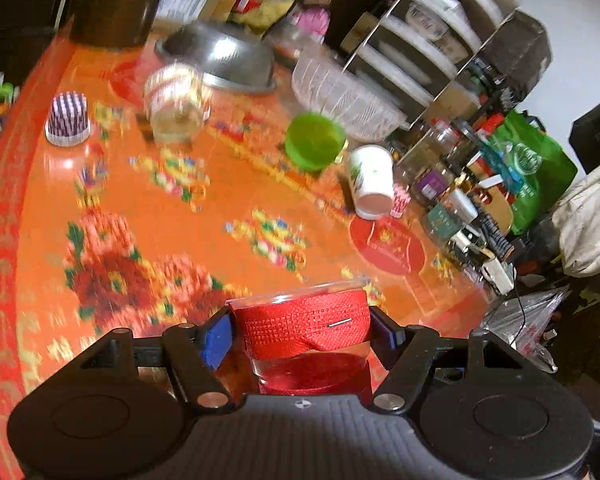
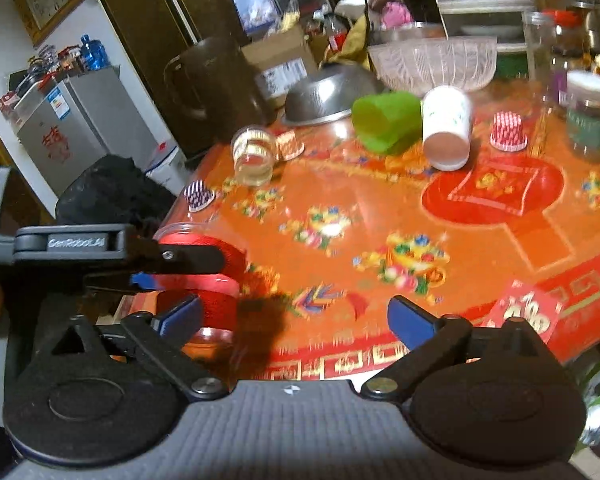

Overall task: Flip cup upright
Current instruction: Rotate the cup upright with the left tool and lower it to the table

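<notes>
My left gripper (image 1: 300, 334) is shut on a clear cup wrapped in a red band (image 1: 306, 322), held rim up just over the orange tablecloth (image 1: 204, 224). The right wrist view shows the same red-banded cup (image 2: 204, 264) at the table's near left corner with the left gripper (image 2: 148, 276) clamped on it. My right gripper (image 2: 294, 316) is open and empty above the near table edge, right of that cup. A green cup (image 2: 386, 120), a white paper cup (image 2: 446, 128) and a clear glass (image 2: 254, 154) lie on their sides further back.
An upturned steel bowl (image 2: 324, 94), a clear glass bowl (image 2: 432, 62) and a dish rack (image 1: 440, 36) stand at the back. Small striped cupcake liners (image 2: 198, 196) (image 2: 508, 130) sit on the cloth. Jars (image 2: 588, 114) crowd the far right. A red box (image 2: 520, 316) lies at the near right edge.
</notes>
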